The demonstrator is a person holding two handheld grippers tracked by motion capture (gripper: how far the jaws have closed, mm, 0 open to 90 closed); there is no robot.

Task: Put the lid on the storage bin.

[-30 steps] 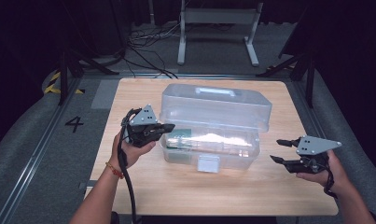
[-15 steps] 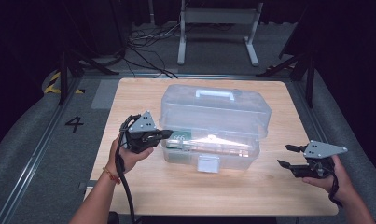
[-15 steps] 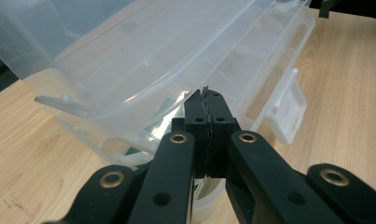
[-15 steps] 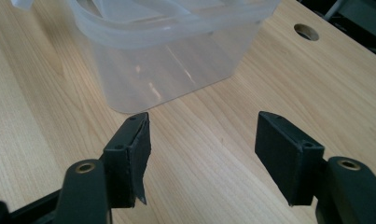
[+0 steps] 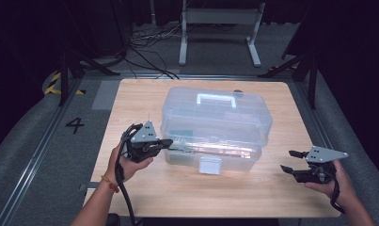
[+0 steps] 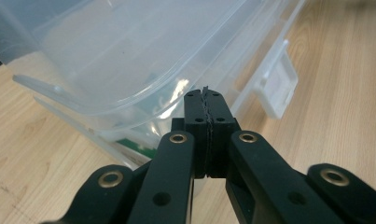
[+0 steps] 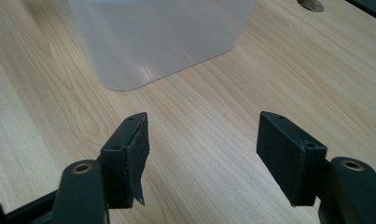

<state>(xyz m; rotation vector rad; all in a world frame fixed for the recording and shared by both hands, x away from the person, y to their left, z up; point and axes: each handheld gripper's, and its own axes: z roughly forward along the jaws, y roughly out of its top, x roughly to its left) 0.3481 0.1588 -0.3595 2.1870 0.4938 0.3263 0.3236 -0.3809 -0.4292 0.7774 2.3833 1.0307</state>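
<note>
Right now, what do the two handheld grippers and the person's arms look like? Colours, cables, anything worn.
Both are black two-jaw grippers with flat rectangular pads and brass-coloured pivot pins. The left gripper and right gripper each carry a grey three-cornered plate on top. A black cable trails from each. Forearms are bare, no sleeves; an orange-and-red wristband sits on the left wrist.

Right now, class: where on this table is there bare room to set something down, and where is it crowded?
Free: the bare wood along the near edge of the table, between the two hands, and the strip right of the clear plastic box. Crowded: the box's near left corner, where the shut left hand-held gripper sits close. The open right hand-held gripper takes the near right corner.
</note>
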